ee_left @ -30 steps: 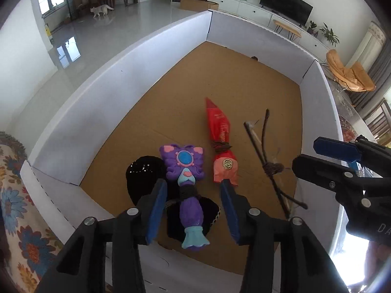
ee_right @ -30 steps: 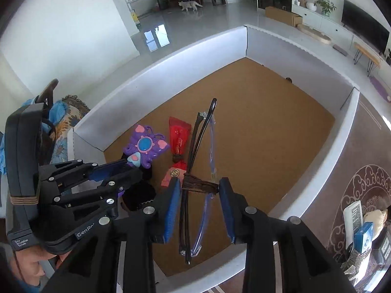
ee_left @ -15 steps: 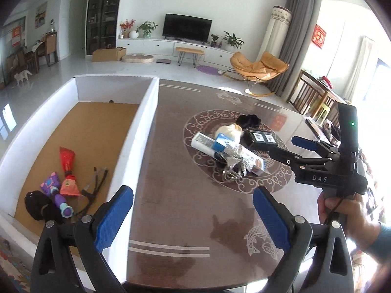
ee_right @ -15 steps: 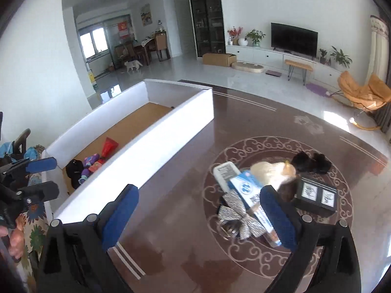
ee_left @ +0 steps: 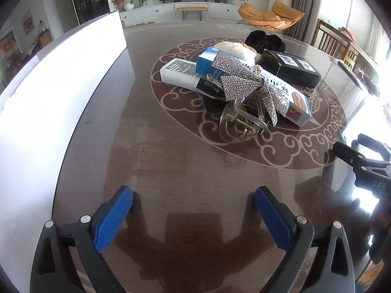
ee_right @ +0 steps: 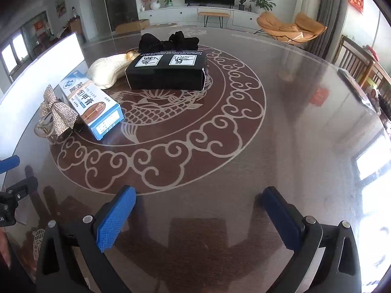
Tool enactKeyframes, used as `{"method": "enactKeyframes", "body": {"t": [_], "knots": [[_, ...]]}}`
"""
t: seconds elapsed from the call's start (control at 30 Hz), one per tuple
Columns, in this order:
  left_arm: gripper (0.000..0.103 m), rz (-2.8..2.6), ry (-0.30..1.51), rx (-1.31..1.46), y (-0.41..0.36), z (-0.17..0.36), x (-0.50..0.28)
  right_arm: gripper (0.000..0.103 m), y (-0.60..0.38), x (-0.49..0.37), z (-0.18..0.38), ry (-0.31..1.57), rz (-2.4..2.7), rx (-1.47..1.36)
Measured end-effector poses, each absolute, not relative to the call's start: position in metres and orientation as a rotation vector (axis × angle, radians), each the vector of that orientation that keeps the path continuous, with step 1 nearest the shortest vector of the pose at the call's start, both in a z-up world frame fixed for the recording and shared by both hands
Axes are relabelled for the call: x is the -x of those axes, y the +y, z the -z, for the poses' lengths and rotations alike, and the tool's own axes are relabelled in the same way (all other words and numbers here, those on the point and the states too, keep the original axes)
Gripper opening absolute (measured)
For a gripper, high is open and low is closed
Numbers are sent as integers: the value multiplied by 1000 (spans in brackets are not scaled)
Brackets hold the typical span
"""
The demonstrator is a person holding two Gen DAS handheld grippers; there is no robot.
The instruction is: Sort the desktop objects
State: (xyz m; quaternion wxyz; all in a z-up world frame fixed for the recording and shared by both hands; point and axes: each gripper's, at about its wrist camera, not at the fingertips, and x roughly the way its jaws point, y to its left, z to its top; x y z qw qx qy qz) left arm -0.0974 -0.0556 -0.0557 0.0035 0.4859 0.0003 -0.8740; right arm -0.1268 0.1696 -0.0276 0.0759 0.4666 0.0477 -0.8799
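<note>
A pile of objects lies on the round patterned table (ee_left: 171, 161). In it are a white box (ee_left: 180, 73), a blue-and-white box (ee_left: 297, 108), a rhinestone bow (ee_left: 244, 83) on a clear claw clip (ee_left: 240, 122), a black box (ee_left: 290, 67), a cream plush item (ee_left: 234, 48) and a black scrunchie (ee_left: 264, 40). My left gripper (ee_left: 193, 210) is open and empty, short of the pile. My right gripper (ee_right: 199, 207) has its jaws opening wide with nothing between them. The black box (ee_right: 168, 70) and the blue-and-white box (ee_right: 92, 105) lie beyond it.
The white wall of the sorting bin (ee_left: 61, 85) runs along the table's left side. My right gripper (ee_left: 352, 144) shows at the right edge of the left wrist view. My left gripper (ee_right: 18, 172) shows at the left edge of the right wrist view. Wooden chairs (ee_right: 361, 66) stand at the right.
Both grippers let go of the purple toy and the glasses in the bin, opened wide, and swung out over the table. They now sit lower and closer to the pile.
</note>
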Motion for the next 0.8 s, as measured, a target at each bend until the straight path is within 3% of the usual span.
{"method": "enactKeyframes", "body": {"t": [0.8], "knots": [[103, 2800, -9, -1443, -57, 59, 103, 103, 147, 144, 29, 128, 2670, -1372]]}}
